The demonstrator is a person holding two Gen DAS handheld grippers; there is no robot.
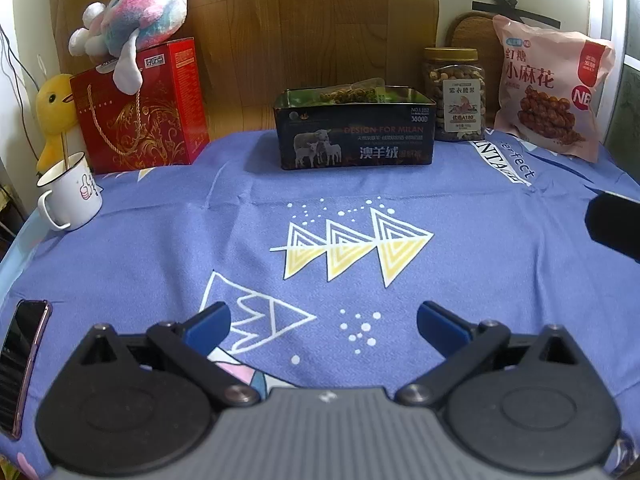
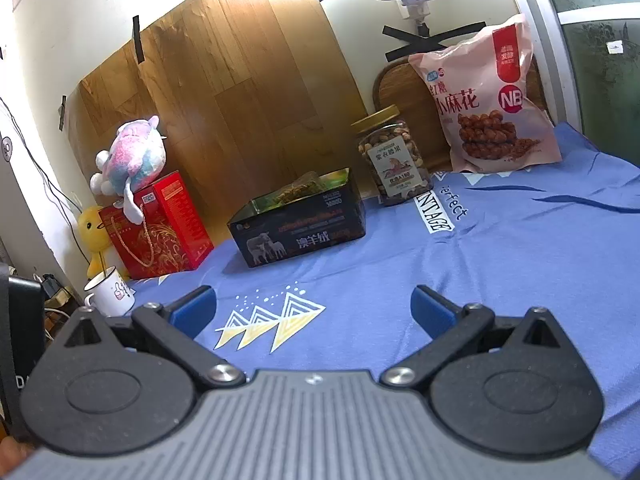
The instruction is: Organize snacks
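Both grippers, left gripper [image 1: 323, 322] and right gripper [image 2: 313, 307], spread wide and empty over the tablecloth [image 1: 460, 280], black tin [image 1: 354, 134] (snack packets inside) well ahead of left, ahead-left of right.

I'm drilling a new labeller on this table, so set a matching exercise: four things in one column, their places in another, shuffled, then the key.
Things
1. pastel plush toy
2. nut jar
3. enamel mug
4. green snack packets

Places
A. inside the black tin
B. on top of the red gift box
C. between the tin and the pink snack bag
D. in front of the yellow duck plush

Pairs: 1-B, 2-C, 3-D, 4-A
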